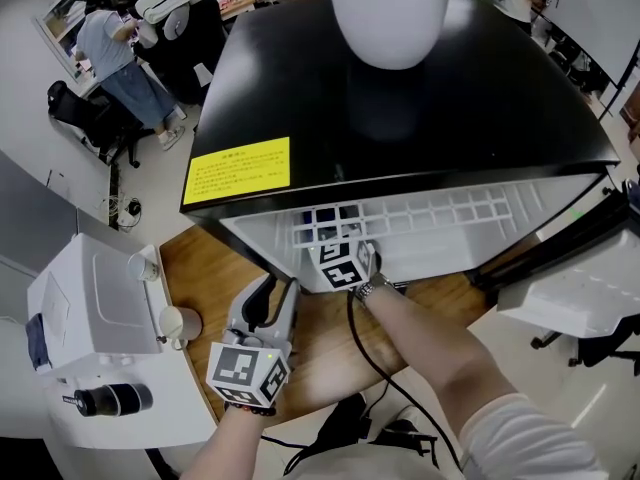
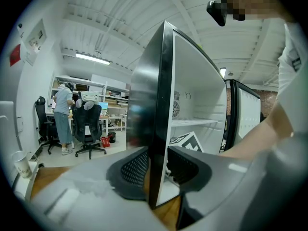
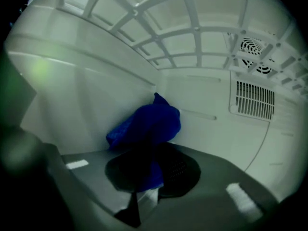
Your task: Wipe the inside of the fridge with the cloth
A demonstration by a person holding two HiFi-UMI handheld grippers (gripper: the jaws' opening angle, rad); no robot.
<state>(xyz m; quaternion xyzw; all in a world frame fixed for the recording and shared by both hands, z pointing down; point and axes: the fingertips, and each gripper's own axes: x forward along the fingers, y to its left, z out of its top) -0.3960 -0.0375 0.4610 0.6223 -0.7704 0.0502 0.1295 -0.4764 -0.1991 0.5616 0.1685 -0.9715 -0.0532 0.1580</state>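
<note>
While right gripper [image 3: 153, 170] pinches cloth [image 3: 144, 124] inside fridge [image 1: 420, 118], left gripper [image 2: 157, 170] clamps its side wall [image 2: 155, 90].
Both jaw pairs closed on their loads; cloth bunched, near back wall [image 3: 207, 100].

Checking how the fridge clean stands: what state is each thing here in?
fridge door: open.
cloth: bunched up, inside the fridge.
right gripper: shut on cloth.
left gripper: shut on fridge side wall.
plant pot: upright on the fridge top.
</note>
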